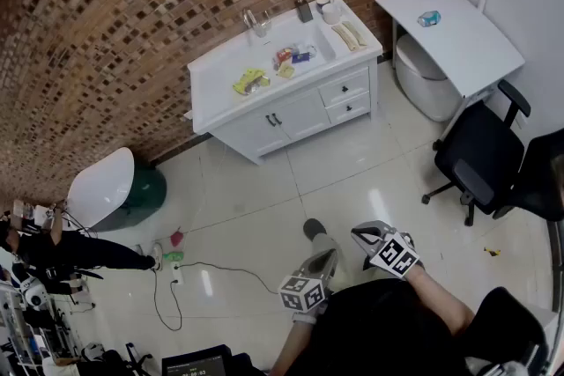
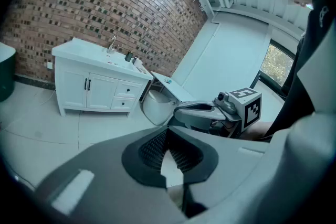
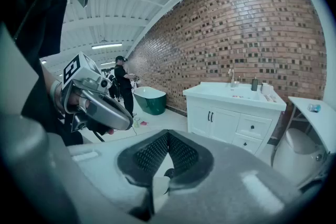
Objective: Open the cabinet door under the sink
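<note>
A white vanity cabinet (image 1: 291,101) with a sink stands against the brick wall, well away from me across the tiled floor. Its two doors (image 1: 278,121) under the sink are closed, with dark handles side by side. The doors (image 2: 86,91) also show in the left gripper view, and the doors (image 3: 212,123) in the right gripper view. My left gripper (image 1: 324,261) and right gripper (image 1: 368,235) are held close to my body, far from the cabinet. Both are shut with nothing between the jaws. The left gripper (image 2: 168,135) and right gripper (image 3: 168,136) point toward the cabinet.
Two drawers (image 1: 345,98) sit right of the doors. A white desk (image 1: 458,31), a white rounded bin (image 1: 427,82) and black office chairs (image 1: 480,163) stand at the right. A green tub (image 1: 128,189), a floor cable (image 1: 220,267) and a person (image 1: 79,249) are at the left.
</note>
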